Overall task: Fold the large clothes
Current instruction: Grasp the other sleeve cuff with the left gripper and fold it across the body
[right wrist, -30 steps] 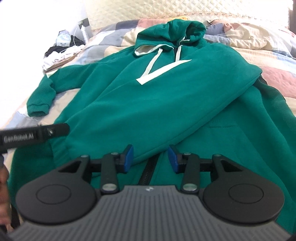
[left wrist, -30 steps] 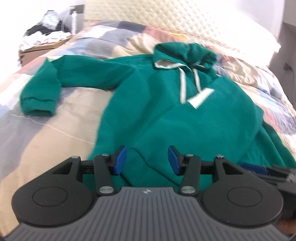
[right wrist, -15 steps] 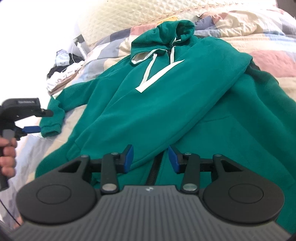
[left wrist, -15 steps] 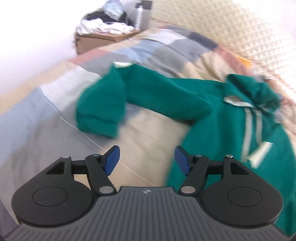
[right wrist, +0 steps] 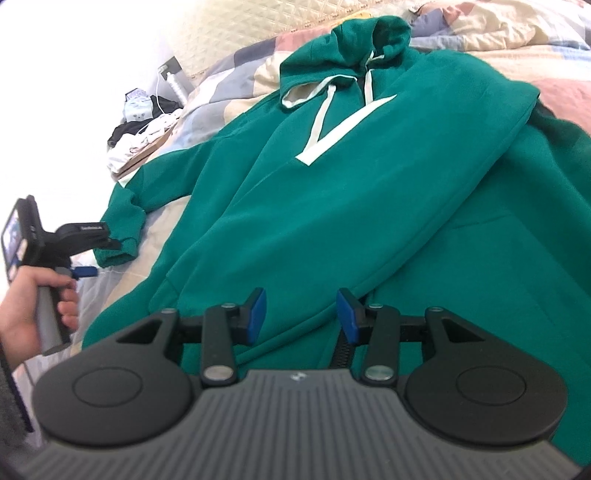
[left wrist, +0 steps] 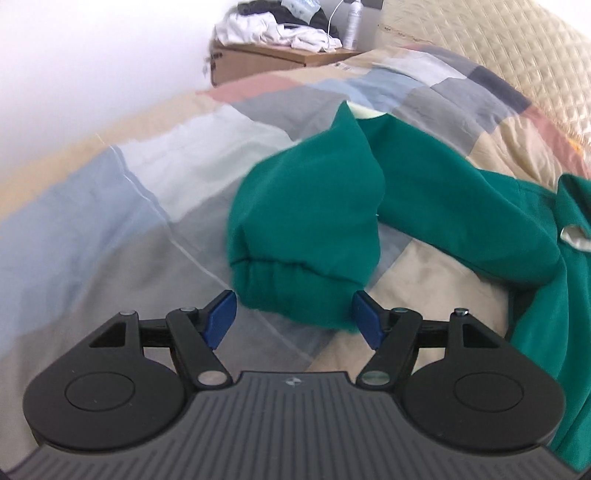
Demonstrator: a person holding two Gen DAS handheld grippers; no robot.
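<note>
A green hoodie (right wrist: 369, 184) with white drawstrings lies face up on the bed. One sleeve lies folded diagonally across its front. The other sleeve stretches out to the left and bends back at the elbow, ending in a ribbed cuff (left wrist: 295, 284). My left gripper (left wrist: 293, 319) is open wide, and the cuff sits between its blue pads without being squeezed. Seen from the right wrist, a hand (right wrist: 33, 306) holds that left gripper (right wrist: 99, 256) at the cuff (right wrist: 114, 254). My right gripper (right wrist: 300, 314) hovers open over the hoodie's lower edge, gripping nothing.
A patchwork bedspread (left wrist: 110, 221) covers the bed, with a quilted headboard (left wrist: 498, 48) behind. Past the bed's far left corner a cardboard box (left wrist: 258, 62) carries a pile of clothes and a bottle (left wrist: 352, 26). Pillows (right wrist: 498, 22) lie at the top right.
My left gripper swung left from over the hoodie's body to the outstretched sleeve's cuff, and its jaws widened. The right gripper stayed in place and rolled slightly.
</note>
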